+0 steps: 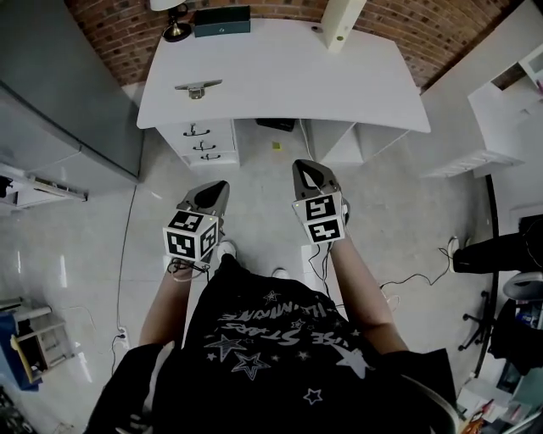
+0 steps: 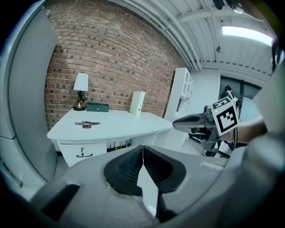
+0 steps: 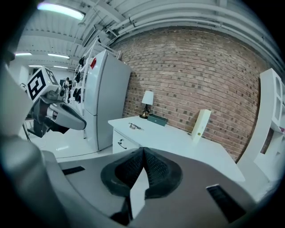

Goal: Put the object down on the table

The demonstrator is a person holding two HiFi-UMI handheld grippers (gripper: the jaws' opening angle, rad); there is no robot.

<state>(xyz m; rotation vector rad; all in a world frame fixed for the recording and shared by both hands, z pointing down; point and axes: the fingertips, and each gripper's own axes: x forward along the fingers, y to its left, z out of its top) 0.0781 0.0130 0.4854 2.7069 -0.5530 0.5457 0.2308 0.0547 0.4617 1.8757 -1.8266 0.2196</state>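
Note:
A small metal object lies on the white desk near its left front edge; it also shows as the metal object in the left gripper view and the metal object in the right gripper view. Both grippers hang over the floor in front of the desk, well short of it. My left gripper is shut, its pads pressed together with nothing between. My right gripper is shut too, pads closed on nothing.
At the desk's back stand a lamp, a dark green box and an upright white box. Drawers sit under the left side. A grey fridge is to the left, white shelves to the right.

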